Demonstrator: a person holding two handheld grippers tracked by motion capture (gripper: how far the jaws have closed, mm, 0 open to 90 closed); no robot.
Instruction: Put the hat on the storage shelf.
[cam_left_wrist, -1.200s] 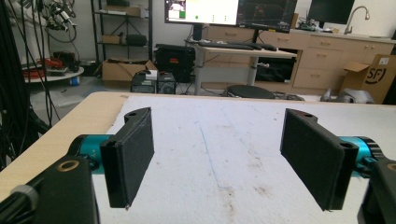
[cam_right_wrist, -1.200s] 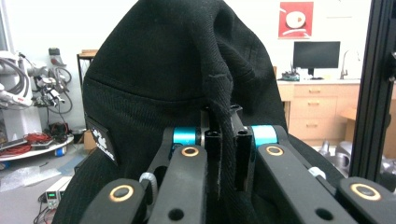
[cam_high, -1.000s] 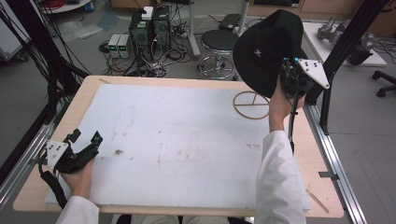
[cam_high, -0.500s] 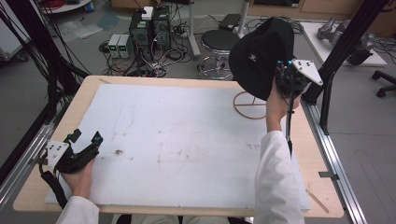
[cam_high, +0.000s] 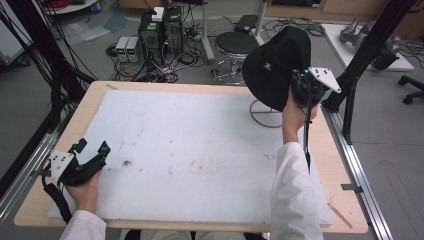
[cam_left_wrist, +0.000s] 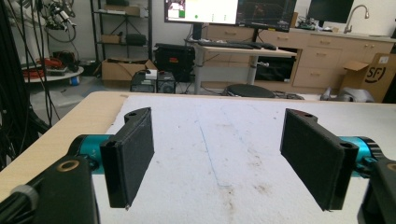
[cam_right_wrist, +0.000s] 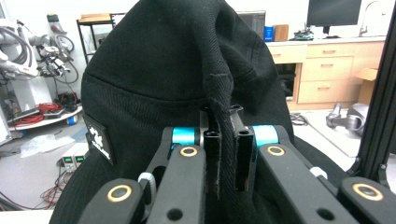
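Note:
A black bucket hat (cam_high: 274, 65) with a small white patch hangs in the air over the table's far right corner. My right gripper (cam_high: 299, 85) is shut on a fold of its brim. In the right gripper view the black cloth of the hat (cam_right_wrist: 177, 79) is pinched between the two jaws of my right gripper (cam_right_wrist: 226, 149). Below the hat a thin wooden ring stand (cam_high: 266, 114) rests on the table. My left gripper (cam_high: 91, 149) lies at the near left edge, open, nothing between the jaws of my left gripper (cam_left_wrist: 217, 161).
A white mat (cam_high: 190, 150) covers most of the wooden table (cam_high: 345, 170). Black frame posts (cam_high: 367, 55) rise at the right and left. Beyond the far edge stand a stool (cam_high: 236, 44), computer boxes and cables on the floor.
The right hand has carried the hat a little to the left and slightly down. The left gripper has stayed where it was.

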